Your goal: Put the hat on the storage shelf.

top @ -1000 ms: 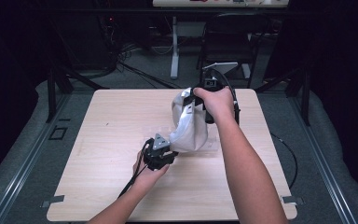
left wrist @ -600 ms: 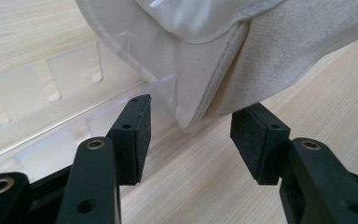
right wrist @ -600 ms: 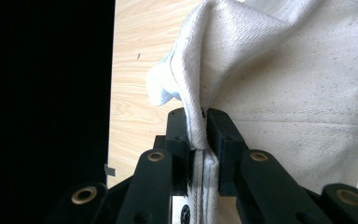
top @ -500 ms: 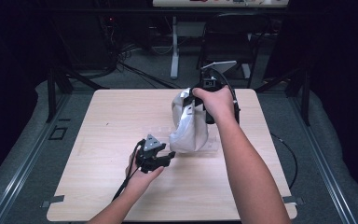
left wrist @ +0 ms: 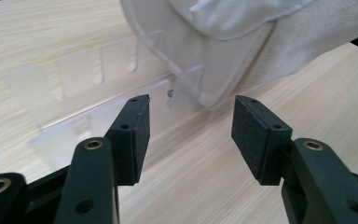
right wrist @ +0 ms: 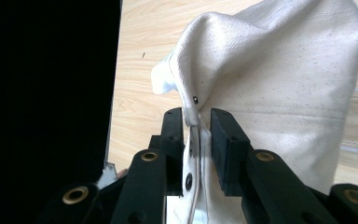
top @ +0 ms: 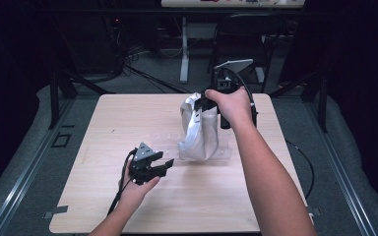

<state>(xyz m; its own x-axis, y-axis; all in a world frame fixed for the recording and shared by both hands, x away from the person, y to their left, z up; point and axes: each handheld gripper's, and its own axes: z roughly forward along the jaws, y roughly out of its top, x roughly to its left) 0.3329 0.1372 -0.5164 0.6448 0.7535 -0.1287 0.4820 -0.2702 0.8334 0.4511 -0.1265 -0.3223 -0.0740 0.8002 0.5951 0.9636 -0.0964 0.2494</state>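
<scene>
right gripper (right wrist: 196, 126): jaws have just been easing apart, but the cloth's seam edge sits between them and the pads look to be touching it, so I'd call it a light pinch on the bag's top edge; a bit hard to say how much bite is left

left gripper (left wrist: 189, 135): jaws have just been opening; now standing well apart with nothing between them, pointed at the low end of the bag and the clear rack, close but not touching

cloth bag (top: 198, 129): standing up off the desk, top corner held high by the right gripper, bottom resting on the clear rack near the middle of the desk

how it'll handle: soft, floppy canvas, light I'd guess; it sags and folds wherever it isn't held, so it won't keep a shape on its own; not fragile, not slippery, the weave should grip the pads fine

where to grab: the stitched hem with the little snaps, it's the thickest bit; a second hold on the lower corner nearest the left gripper would stop it drooping

looks: off-white, coarse weave, a few faint marks, small dark snap studs along the seam

clear rack (left wrist: 93, 88): see-through plastic with slots, lying flat under the bag; stiff, probably slidey on the wood

desk (top: 128, 118): light wood top
</scene>
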